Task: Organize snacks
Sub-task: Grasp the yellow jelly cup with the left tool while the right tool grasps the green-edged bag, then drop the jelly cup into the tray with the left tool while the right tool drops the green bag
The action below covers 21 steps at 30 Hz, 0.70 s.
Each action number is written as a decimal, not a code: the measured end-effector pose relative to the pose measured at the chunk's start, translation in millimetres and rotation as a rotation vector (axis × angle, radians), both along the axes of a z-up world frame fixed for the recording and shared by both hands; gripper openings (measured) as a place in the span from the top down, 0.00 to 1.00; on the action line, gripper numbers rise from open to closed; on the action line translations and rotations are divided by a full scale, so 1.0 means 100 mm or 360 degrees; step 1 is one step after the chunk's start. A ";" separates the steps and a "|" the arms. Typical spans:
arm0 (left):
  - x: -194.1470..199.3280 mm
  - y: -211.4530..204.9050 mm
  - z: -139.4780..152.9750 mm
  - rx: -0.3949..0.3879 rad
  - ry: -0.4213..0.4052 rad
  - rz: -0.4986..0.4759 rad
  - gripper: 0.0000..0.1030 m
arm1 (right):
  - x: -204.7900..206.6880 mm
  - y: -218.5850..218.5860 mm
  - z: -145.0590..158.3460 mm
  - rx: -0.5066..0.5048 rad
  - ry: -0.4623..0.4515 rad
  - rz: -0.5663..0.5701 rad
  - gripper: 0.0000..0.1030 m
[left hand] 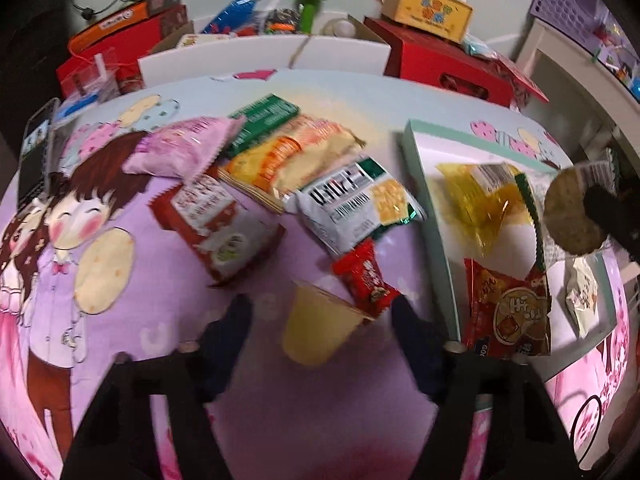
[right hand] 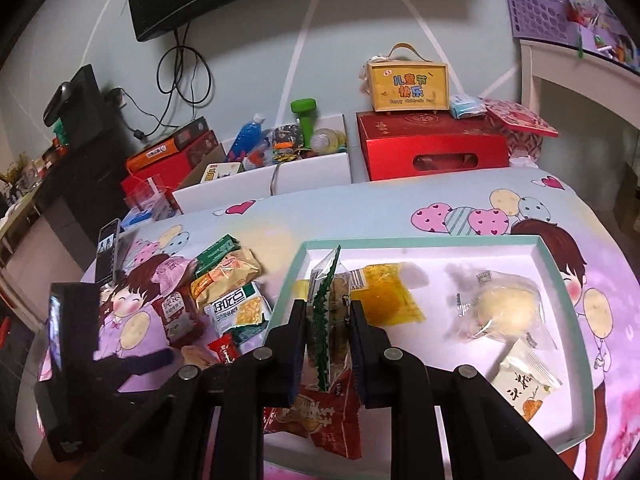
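Right now the right gripper [right hand: 329, 322] is pinching a cookie pack [right hand: 325, 312] with a green zigzag edge, held up on its side over the tray [right hand: 576, 312] in the middle of the right wrist view. Its two black fingers [right hand: 362, 344] press on the pack from both sides. Down in the tray lie a yellow packet [right hand: 390, 296], a round bun in clear wrap [right hand: 506, 312], a white packet [right hand: 524, 384] and a red bag [right hand: 320, 420]. In the left wrist view the left gripper [left hand: 322, 312] sits low in the picture with its fingers [left hand: 414, 344] spread apart. A yellow jelly cup [left hand: 316, 330] lies tipped on the cartoon cloth [left hand: 120, 320] between them, and they do not press on it. A small red candy pack [left hand: 366, 278] touches the cup's rim. More snacks are piled at the upper left of that view: a pink bag [left hand: 186, 146], a red and white bag [left hand: 218, 220] and a white and green bag [left hand: 356, 204].
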<state>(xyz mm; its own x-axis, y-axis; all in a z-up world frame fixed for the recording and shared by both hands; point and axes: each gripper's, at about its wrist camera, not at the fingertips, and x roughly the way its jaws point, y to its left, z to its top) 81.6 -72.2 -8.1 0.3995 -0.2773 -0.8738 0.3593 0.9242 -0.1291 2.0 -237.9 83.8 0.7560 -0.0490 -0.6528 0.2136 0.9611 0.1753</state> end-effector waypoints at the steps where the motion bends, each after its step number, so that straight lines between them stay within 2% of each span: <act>1: 0.00 -0.02 -0.02 0.0007 0.0008 -0.0010 0.43 | 0.00 0.00 0.00 0.0001 0.0000 0.0001 0.79; 2: 0.00 -0.04 -0.05 0.0021 0.0019 -0.0018 0.54 | -0.01 0.00 0.00 0.0002 -0.0001 0.0001 0.79; 12: -0.02 0.02 0.07 -0.0006 -0.0035 0.0015 0.54 | -0.04 -0.08 0.01 0.0034 -0.0017 -0.0031 0.79; 16: -0.05 -0.01 0.19 -0.0037 -0.0094 0.0007 0.54 | -0.09 -0.15 0.05 0.0040 -0.0040 -0.0061 0.79; 21: -0.14 -0.19 0.42 -0.0114 -0.0198 -0.0076 0.54 | -0.17 -0.31 0.12 0.0033 -0.0069 -0.0140 0.79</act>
<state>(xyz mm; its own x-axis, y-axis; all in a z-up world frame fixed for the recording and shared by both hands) 67.1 -91.0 33.8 0.4885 -0.3587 -0.7954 0.4200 0.8957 -0.1460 -15.5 -268.6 95.5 0.7768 -0.1036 -0.6212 0.2891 0.9350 0.2056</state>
